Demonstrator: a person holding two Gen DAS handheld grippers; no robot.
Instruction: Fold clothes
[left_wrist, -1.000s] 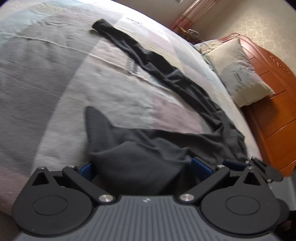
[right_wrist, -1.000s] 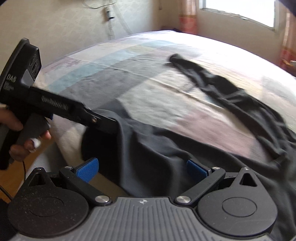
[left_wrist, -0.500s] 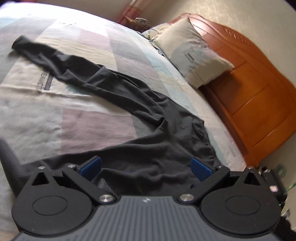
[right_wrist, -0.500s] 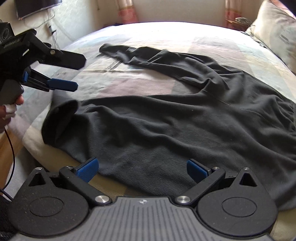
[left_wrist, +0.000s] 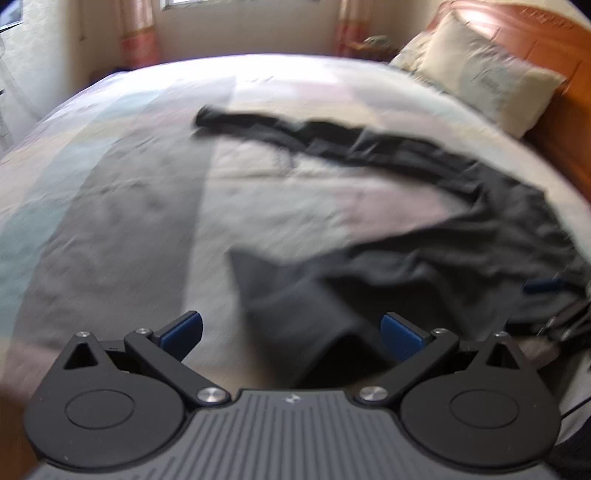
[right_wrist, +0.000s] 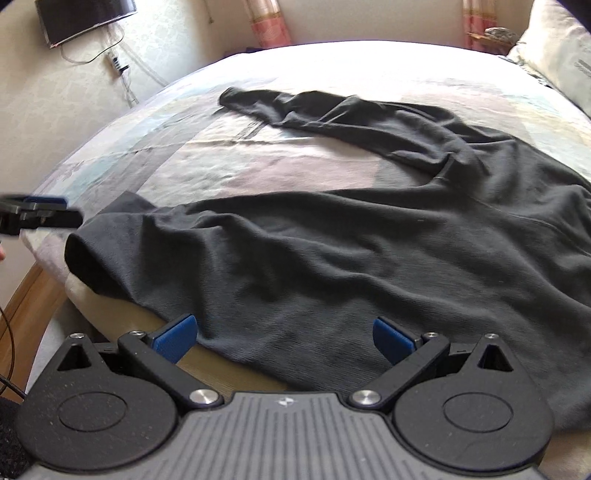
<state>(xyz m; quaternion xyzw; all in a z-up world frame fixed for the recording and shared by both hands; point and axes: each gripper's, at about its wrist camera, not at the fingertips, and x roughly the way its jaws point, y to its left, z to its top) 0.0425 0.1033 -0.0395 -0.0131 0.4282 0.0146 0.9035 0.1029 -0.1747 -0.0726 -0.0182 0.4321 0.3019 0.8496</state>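
A dark grey long-sleeved top (right_wrist: 369, 240) lies spread on the bed, one sleeve (right_wrist: 295, 107) reaching to the far left. Its near hem hangs over the mattress edge. My right gripper (right_wrist: 284, 336) is open just above that hem, with fabric between the fingers but not pinched. In the blurred left wrist view my left gripper (left_wrist: 291, 334) is open over the top's (left_wrist: 443, 251) folded left corner (left_wrist: 295, 314). From the right wrist view the left gripper (right_wrist: 55, 212) hovers just left of that corner, apart from it.
The patchwork bedspread (left_wrist: 110, 203) covers the bed. A cream pillow (left_wrist: 480, 74) leans on the wooden headboard (left_wrist: 554, 122) at the right. A black screen (right_wrist: 85, 18) with dangling cables hangs on the left wall. The wooden bed frame (right_wrist: 29, 295) shows at the lower left.
The left gripper let go of the top's left corner, which dropped onto the bed, and drew back to the left. The right gripper stayed open while its view swung over the spread top.
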